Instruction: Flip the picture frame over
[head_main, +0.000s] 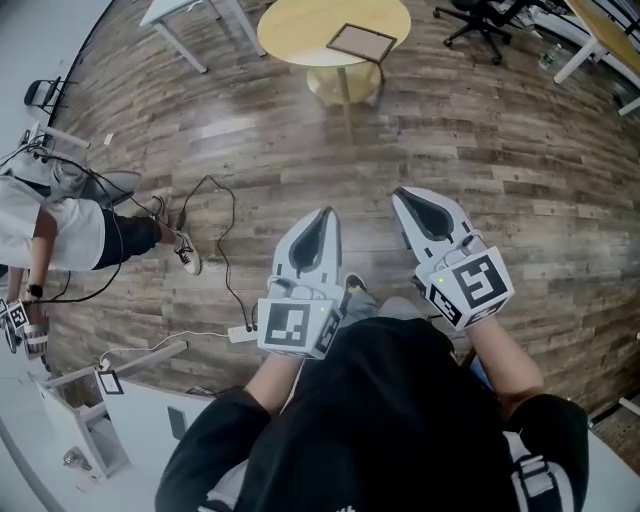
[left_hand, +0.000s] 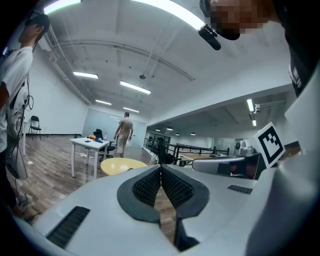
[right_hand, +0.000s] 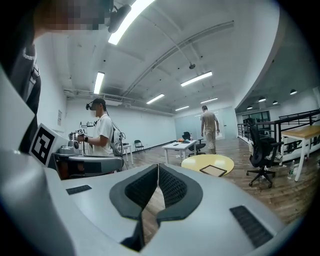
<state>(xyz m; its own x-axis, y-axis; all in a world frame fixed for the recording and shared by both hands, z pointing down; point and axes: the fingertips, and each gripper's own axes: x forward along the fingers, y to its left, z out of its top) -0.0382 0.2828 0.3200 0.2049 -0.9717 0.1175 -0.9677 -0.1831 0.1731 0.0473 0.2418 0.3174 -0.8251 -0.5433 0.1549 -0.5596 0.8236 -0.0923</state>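
the frame (head_main: 362, 41) lies flat on the round yellow table (head_main: 290, 35), straight ahead of the person and well apart from both grippers, with bare wood floor (head_main: 500, 150) between. it sits on the right part of the tabletop in the head view, near the edge that faces the person.

the left gripper (head_main: 322, 215) and right gripper (head_main: 405, 195) are held side by side at waist height, nearly level, both toed slightly inward. in the left gripper view the jaws of the left gripper (left_hand: 161, 167) are pressed together at the tips with nothing between them, and the table (left_hand: 120, 165) shows just left of the jaw line. in the right gripper view the right gripper (right_hand: 157, 167) is likewise closed and empty. there the frame (right_hand: 213, 170) shows to the right of the jaws, on the near right of the table (right_hand: 195, 161).

the frame's long side seems to run across the line of approach, a little skewed, so one long edge faces the person. neither hand is clearly nearer, but the frame's place on the right of the top likely favours the right gripper for the first contact. the left could then steady or catch the far edge.

the task is not yet begun: the frame is untouched. both jaws would need to part before either could take an edge.
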